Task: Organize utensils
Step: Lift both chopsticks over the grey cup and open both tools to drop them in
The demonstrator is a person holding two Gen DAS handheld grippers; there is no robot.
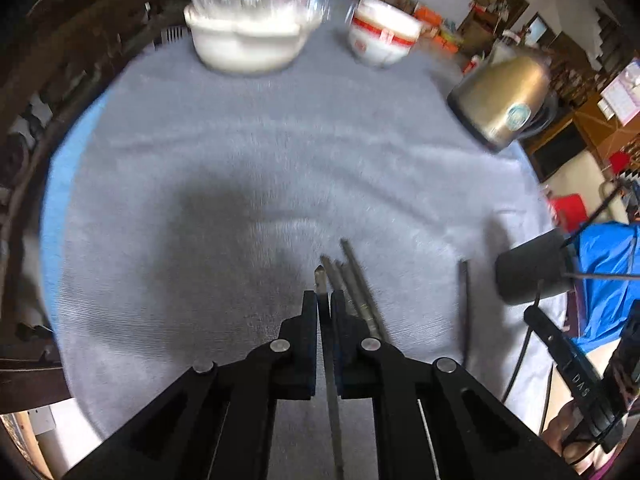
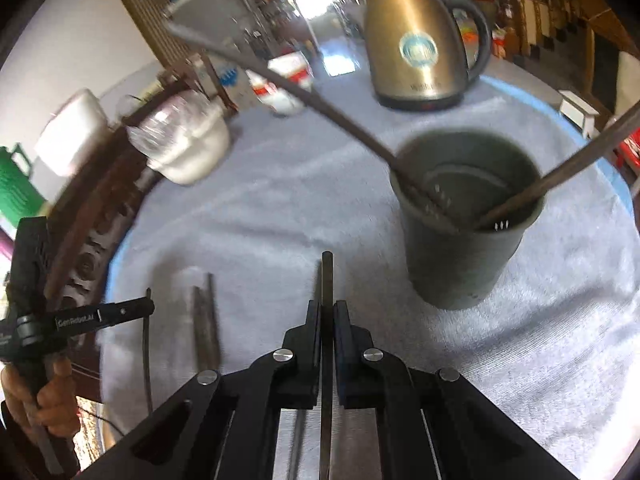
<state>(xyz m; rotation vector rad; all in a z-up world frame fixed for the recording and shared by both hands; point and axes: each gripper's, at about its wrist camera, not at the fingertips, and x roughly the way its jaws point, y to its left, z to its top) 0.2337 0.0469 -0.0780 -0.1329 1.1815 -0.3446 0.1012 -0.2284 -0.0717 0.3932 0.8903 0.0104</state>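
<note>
My left gripper is shut on one dark chopstick, whose tip pokes out past the pads above the grey cloth. Several loose chopsticks lie on the cloth just right of it. My right gripper is shut on another dark chopstick, which points toward the far side. A dark grey cup stands to its right with two chopsticks leaning inside. The same cup shows at the right in the left wrist view.
A gold kettle stands at the back of the round table, covered by a grey cloth. A white pot with a glass lid and a red-banded white bowl sit at the far edge. A hand holds the other gripper's handle.
</note>
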